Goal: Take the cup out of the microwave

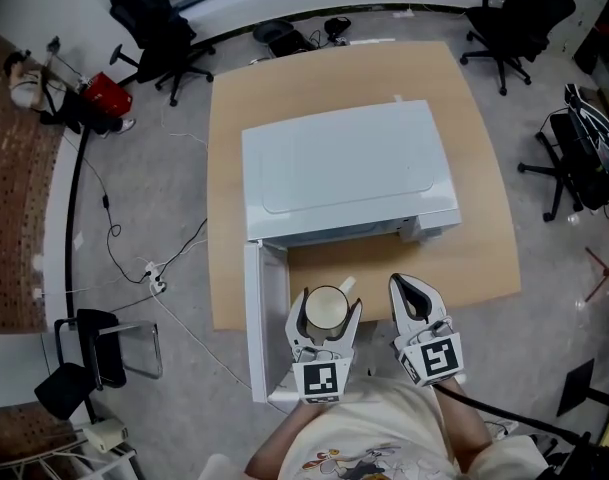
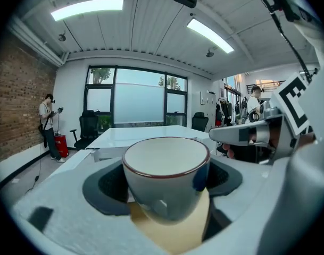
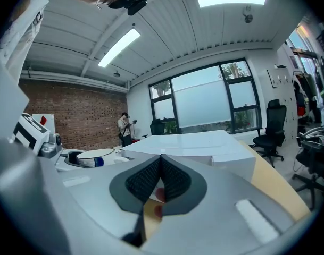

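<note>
The left gripper (image 1: 327, 306) is clamped on the cup (image 2: 166, 179), which sits upright between its jaws and clear of the microwave (image 1: 349, 168) ahead, likely to keep it level. The right gripper (image 1: 412, 293), just beside it, is closed and empty.

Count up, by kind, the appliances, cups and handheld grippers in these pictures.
White box-shaped microwave: 1
Cream cup with a dark red rim: 1
Grey two-jaw grippers: 2, the left gripper and the right gripper
Total: 4
</note>
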Demonstrator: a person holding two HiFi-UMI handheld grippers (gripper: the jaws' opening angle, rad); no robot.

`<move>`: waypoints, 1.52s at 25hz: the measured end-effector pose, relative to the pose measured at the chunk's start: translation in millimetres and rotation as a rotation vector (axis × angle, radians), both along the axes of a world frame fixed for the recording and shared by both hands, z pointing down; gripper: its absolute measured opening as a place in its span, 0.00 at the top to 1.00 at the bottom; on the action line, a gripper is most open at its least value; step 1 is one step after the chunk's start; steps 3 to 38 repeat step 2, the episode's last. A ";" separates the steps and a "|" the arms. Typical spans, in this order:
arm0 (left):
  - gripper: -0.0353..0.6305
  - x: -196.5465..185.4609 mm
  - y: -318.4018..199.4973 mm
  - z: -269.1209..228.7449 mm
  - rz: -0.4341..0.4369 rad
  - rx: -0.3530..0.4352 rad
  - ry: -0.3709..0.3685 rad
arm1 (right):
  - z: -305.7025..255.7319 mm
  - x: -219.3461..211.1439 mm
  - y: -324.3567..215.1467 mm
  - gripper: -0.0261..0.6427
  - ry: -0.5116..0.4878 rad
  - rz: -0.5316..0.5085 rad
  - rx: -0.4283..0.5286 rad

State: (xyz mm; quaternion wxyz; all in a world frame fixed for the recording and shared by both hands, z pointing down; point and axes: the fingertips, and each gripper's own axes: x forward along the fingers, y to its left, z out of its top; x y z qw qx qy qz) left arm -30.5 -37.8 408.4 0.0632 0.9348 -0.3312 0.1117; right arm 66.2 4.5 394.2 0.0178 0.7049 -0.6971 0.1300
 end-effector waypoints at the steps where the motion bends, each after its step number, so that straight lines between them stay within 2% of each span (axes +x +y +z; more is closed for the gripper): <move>1: 0.35 -0.9 2.9 -0.2 0.008 0.000 -0.012 | -0.3 0.0 1.0 0.95 -0.001 0.002 0.000; 2: 0.35 -2.0 6.0 0.4 0.016 -0.003 -0.028 | -0.6 0.0 2.2 0.95 -0.002 0.004 0.001; 38: 0.35 -2.0 6.0 0.4 0.016 -0.003 -0.028 | -0.6 0.0 2.2 0.95 -0.002 0.004 0.001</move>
